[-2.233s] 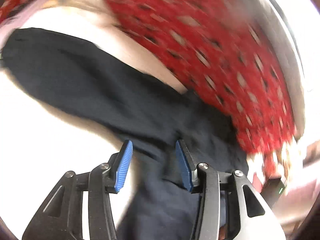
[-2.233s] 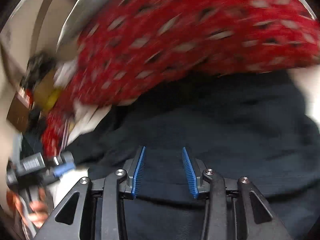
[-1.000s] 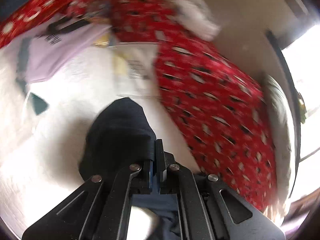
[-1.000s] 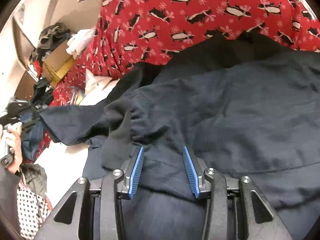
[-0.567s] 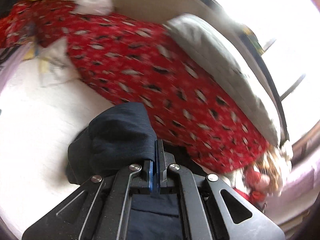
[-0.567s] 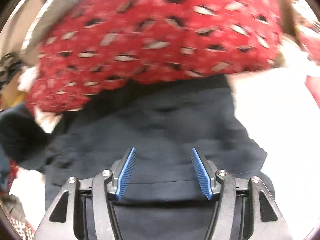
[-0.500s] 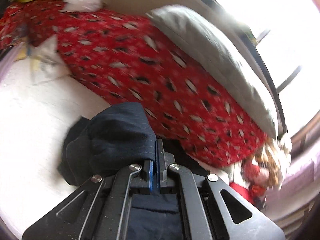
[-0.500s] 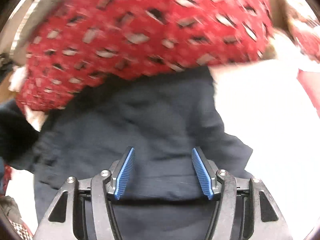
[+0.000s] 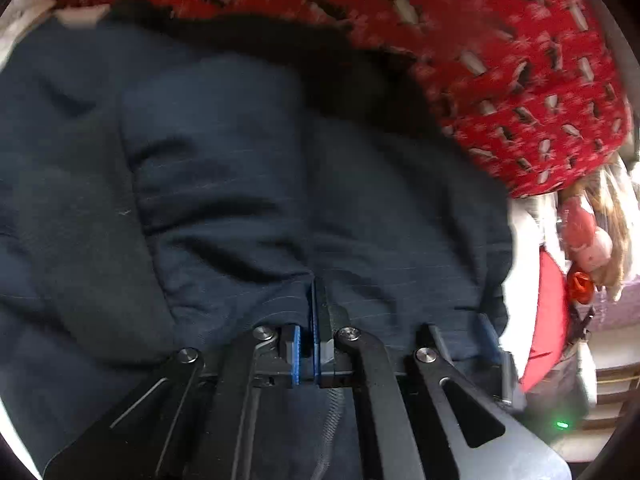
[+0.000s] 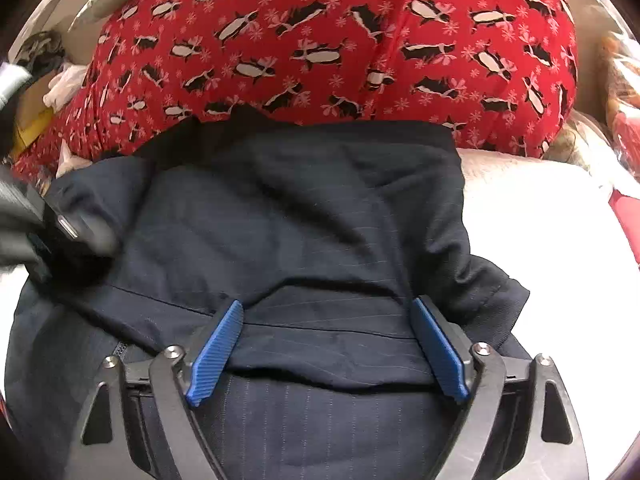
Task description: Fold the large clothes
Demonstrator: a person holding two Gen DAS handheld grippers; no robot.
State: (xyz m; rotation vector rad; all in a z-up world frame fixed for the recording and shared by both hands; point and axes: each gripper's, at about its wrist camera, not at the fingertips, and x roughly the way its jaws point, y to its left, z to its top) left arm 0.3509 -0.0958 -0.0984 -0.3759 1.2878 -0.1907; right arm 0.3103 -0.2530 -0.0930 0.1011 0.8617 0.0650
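A large dark navy pinstriped garment (image 9: 224, 184) lies rumpled on a white bed and fills most of both views; in the right wrist view (image 10: 304, 232) it is spread in loose layers. My left gripper (image 9: 314, 292) is shut on a fold of the navy garment, low over the rest of the cloth. My right gripper (image 10: 326, 320) is open wide, its blue pads (image 10: 218, 344) resting on a folded edge of the garment. The left gripper shows blurred at the left of the right wrist view (image 10: 64, 232).
A red penguin-print duvet (image 10: 328, 48) is heaped right behind the garment, also in the left wrist view (image 9: 500, 52). The white bed sheet (image 10: 540, 216) shows at right. A doll and red items (image 9: 584, 240) lie at the far right; boxes and clothes (image 10: 44, 76) at far left.
My left gripper, still shut on the fold, has carried it across and down onto the spread garment. My right gripper has opened wider and steadied over the garment's near edge.
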